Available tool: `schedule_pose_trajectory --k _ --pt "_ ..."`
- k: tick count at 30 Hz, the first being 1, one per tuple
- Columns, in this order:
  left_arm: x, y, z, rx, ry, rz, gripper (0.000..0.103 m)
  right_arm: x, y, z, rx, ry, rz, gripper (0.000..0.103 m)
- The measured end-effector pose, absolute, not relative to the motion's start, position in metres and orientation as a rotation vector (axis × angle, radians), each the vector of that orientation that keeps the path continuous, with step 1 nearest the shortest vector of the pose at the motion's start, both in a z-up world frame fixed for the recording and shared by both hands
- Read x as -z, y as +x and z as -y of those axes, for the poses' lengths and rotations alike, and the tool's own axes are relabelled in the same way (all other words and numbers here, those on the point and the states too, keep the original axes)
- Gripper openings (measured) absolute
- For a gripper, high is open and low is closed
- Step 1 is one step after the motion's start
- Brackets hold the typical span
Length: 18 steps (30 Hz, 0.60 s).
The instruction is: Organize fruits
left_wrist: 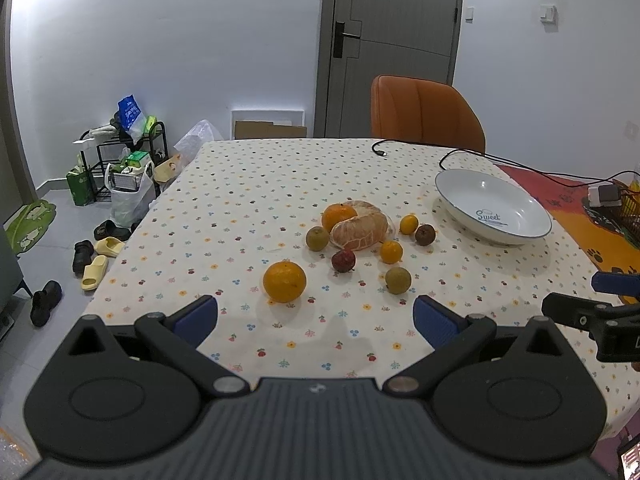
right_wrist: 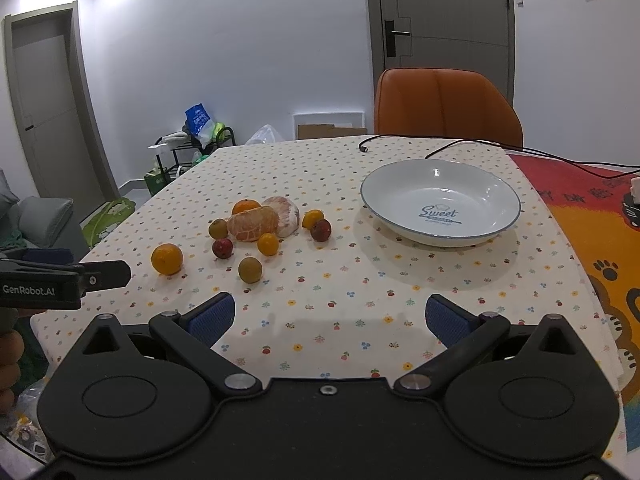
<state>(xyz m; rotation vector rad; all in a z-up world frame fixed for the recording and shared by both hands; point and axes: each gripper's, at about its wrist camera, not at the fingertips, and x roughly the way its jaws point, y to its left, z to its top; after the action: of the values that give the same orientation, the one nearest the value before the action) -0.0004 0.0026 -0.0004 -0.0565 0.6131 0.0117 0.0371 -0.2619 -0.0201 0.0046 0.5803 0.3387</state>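
Hovering low over the near edge of the bench (left_wrist: 248,184), you held both grippers level, the left gripper (left_wrist: 315,322) and the right gripper (right_wrist: 330,320) with jaws wide and empty. Ahead lay one peeled pomelo (left_wrist: 360,229), two oranges, the nearer orange (left_wrist: 284,282) apart, three small yellow fruits, four small brownish or red ones, and one empty plate (right_wrist: 440,202) right of them.

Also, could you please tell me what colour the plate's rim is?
The white plate has a thin blue rim, clearest in the right wrist view.
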Motion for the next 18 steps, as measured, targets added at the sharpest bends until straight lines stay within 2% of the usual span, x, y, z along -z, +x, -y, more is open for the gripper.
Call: schedule_pose_trajectory --k 18 --pt "0.017 0.013 -0.012 -0.049 -0.058 -0.639 0.103 0.038 0.055 0.249 -0.368 -0.014 -0.607 0.103"
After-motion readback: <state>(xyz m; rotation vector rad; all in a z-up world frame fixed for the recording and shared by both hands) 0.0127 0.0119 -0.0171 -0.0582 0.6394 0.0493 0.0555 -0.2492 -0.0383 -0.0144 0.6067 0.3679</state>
